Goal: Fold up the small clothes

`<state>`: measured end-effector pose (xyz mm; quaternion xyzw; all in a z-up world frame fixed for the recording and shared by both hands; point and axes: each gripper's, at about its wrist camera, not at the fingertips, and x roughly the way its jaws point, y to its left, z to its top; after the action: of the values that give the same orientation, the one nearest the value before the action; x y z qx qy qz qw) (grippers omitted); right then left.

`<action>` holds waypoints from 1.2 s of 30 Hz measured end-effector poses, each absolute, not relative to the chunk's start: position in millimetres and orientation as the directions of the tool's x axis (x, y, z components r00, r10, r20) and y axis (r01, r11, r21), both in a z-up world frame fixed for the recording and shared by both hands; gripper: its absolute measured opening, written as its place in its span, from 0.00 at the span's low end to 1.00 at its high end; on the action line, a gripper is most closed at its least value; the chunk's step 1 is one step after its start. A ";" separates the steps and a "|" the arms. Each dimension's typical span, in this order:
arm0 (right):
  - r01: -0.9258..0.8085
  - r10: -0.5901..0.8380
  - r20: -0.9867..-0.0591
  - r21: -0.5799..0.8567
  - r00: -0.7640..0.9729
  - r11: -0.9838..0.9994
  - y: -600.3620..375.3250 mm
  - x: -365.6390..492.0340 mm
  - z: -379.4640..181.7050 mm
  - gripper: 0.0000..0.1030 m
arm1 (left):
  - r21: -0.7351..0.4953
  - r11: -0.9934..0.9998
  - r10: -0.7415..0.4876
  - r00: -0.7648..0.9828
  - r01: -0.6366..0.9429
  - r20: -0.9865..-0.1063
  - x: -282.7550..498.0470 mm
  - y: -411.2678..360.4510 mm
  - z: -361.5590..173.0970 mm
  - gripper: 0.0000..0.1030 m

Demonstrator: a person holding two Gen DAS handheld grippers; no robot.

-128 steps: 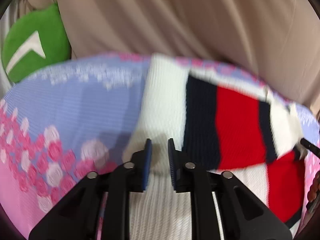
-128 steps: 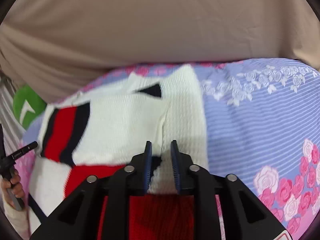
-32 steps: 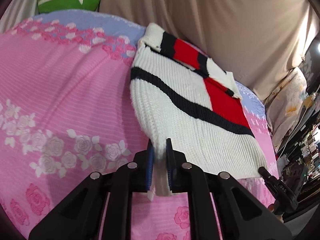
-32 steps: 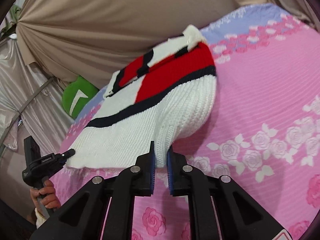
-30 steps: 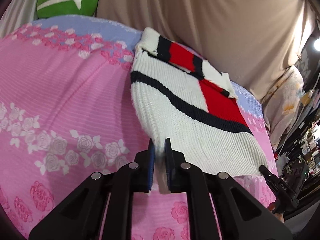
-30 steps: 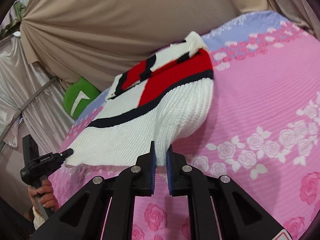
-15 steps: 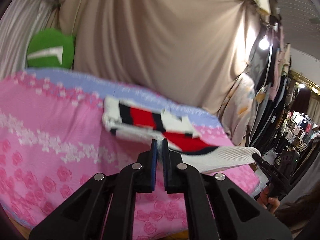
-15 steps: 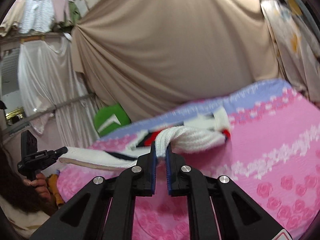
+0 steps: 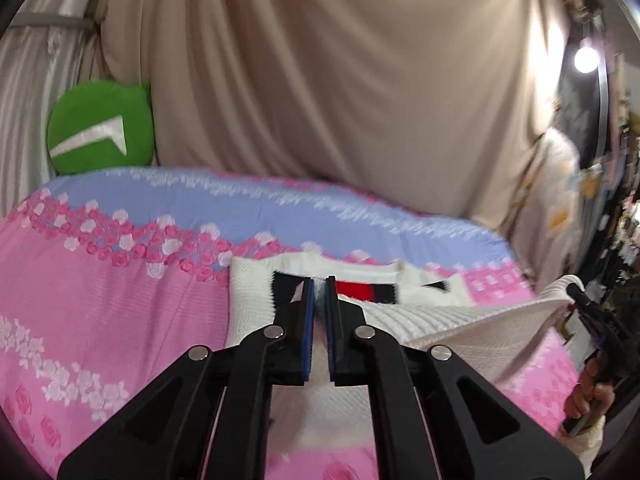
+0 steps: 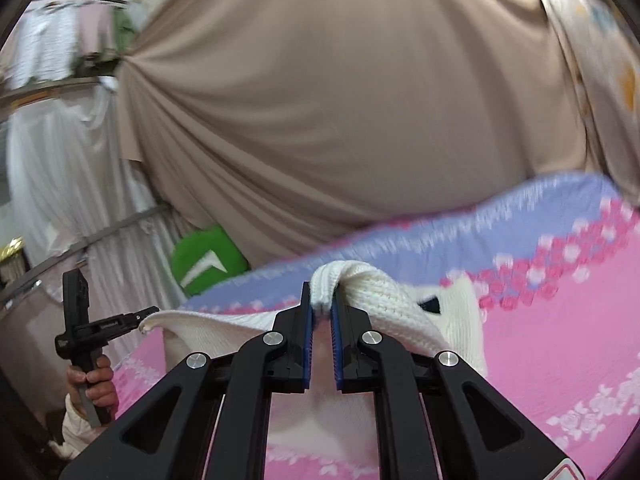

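Note:
A white knit sweater (image 9: 480,328) with red and navy blocks lies on the pink and lilac rose-print bedspread (image 9: 100,300). Its white hem is lifted off the bed and stretched between both grippers. My left gripper (image 9: 319,292) is shut on one hem corner; the sweater's upper part with the red and navy stripe lies flat beyond it. My right gripper (image 10: 321,304) is shut on the other hem corner of the sweater (image 10: 384,304), which bunches over the fingertips. Each view shows the other gripper, hand-held, at its edge.
A green cushion (image 9: 100,128) with a white mark sits at the far left of the bed against beige drapes (image 9: 340,80). White curtains and a rail (image 10: 80,240) stand at the left. Hanging clothes and a lamp (image 9: 586,58) are at the right.
Both grippers have lifted the hem and carried it forward over the sweater, toward its far end. The cameras now sit lower and closer to the collar part.

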<state>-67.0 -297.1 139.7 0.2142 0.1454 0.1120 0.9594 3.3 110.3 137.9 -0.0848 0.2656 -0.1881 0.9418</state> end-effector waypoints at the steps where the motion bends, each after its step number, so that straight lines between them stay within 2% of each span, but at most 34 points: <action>1: -0.123 0.284 -0.282 0.476 0.916 0.871 -305.6 -36.2 125.3 0.07 | -0.254 0.925 -0.376 0.768 0.281 -0.519 32.4 100.9 124.5 0.04; 3: -0.058 0.283 -0.372 0.514 0.884 0.856 -317.3 14.4 98.0 0.07 | -0.232 0.943 -0.330 0.744 0.238 -0.581 72.0 89.0 103.6 0.04; 6: 0.002 0.283 -0.454 0.531 0.845 0.847 -326.7 66.1 67.0 0.07 | -0.223 0.956 -0.292 0.694 0.190 -0.658 128.7 78.7 74.4 0.05; 8: 0.027 0.292 -0.491 0.544 0.821 0.838 -331.6 98.2 51.8 0.07 | -0.208 0.965 -0.261 0.691 0.161 -0.674 148.0 77.3 65.1 0.05; 9: 0.034 0.297 -0.499 0.551 0.814 0.834 -333.2 106.6 47.6 0.07 | -0.179 0.972 -0.232 0.697 0.150 -0.679 159.5 74.5 60.7 0.01; 12: 0.058 0.276 -0.545 0.517 0.792 0.854 -333.4 136.0 36.3 0.08 | -0.097 0.993 -0.118 0.725 0.071 -0.679 182.2 77.2 52.1 0.00; 14: 0.059 0.277 -0.577 0.495 0.768 0.867 -331.2 150.5 29.9 0.09 | -0.156 0.986 -0.157 0.680 0.064 -0.716 199.9 89.4 38.0 0.02; 16: 0.046 0.269 -0.560 0.484 0.784 0.874 -330.1 148.2 30.2 0.12 | -0.197 0.979 -0.184 0.674 0.058 -0.716 204.2 100.2 32.0 0.03; 17: 0.037 0.261 -0.535 0.483 0.804 0.875 -331.1 142.3 35.8 0.22 | -0.205 0.976 -0.195 0.678 0.067 -0.709 201.6 103.3 32.6 0.03; 18: 0.036 0.246 -0.512 0.480 0.823 0.877 -333.6 136.1 43.5 0.39 | -0.220 0.972 -0.214 0.682 0.080 -0.699 197.2 106.2 35.2 0.09; 20: 0.027 0.218 -0.440 0.486 0.871 0.873 -342.0 119.1 66.3 0.58 | -0.257 0.958 -0.274 0.685 0.130 -0.675 184.9 107.2 44.0 0.31; 21: 0.022 0.211 -0.414 0.492 0.886 0.870 -346.6 110.8 75.6 0.61 | -0.274 0.948 -0.307 0.688 0.160 -0.658 177.5 105.8 49.2 0.51; 22: 0.025 0.201 -0.400 0.494 0.894 0.869 -350.6 99.5 82.9 0.61 | -0.282 0.938 -0.342 0.691 0.204 -0.637 169.0 100.6 55.9 0.67; 24: 0.045 0.185 -0.413 0.489 0.892 0.871 -354.3 88.4 87.3 0.63 | -0.263 0.925 -0.381 0.676 0.275 -0.631 160.8 86.4 62.2 0.74; 27: 0.088 0.157 -0.471 0.457 0.868 0.885 -355.5 78.5 76.5 0.64 | -0.164 0.928 -0.352 0.642 0.335 -0.681 160.8 56.2 54.6 0.74; 29: 0.092 0.178 -0.521 0.451 0.835 0.888 -353.0 81.7 62.4 0.64 | -0.142 0.933 -0.326 0.613 0.330 -0.719 168.4 47.2 39.5 0.74; 32: 0.084 0.195 -0.574 0.422 0.796 0.903 -344.2 90.8 46.1 0.64 | -0.189 0.938 -0.327 0.560 0.291 -0.761 178.0 46.3 20.9 0.61; 33: 0.083 0.186 -0.595 0.395 0.782 0.915 -339.4 95.1 41.8 0.64 | -0.210 0.935 -0.340 0.555 0.286 -0.759 178.3 47.3 19.0 0.55; 34: 0.089 0.165 -0.616 0.361 0.770 0.928 -334.4 100.5 38.2 0.62 | -0.222 0.934 -0.347 0.556 0.281 -0.755 178.1 48.0 18.8 0.42; 35: 0.097 0.142 -0.629 0.330 0.764 0.939 -330.5 104.6 35.8 0.50 | -0.228 0.933 -0.350 0.557 0.278 -0.753 176.9 48.8 19.6 0.32; 36: 0.101 0.122 -0.641 0.300 0.758 0.949 -326.4 107.6 34.9 0.36 | -0.241 0.931 -0.358 0.558 0.274 -0.749 176.0 49.7 21.8 0.10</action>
<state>107.6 -326.4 34.9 0.1602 0.3478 0.0059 0.9238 176.0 49.7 21.8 -0.0482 0.4346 -0.1795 0.8812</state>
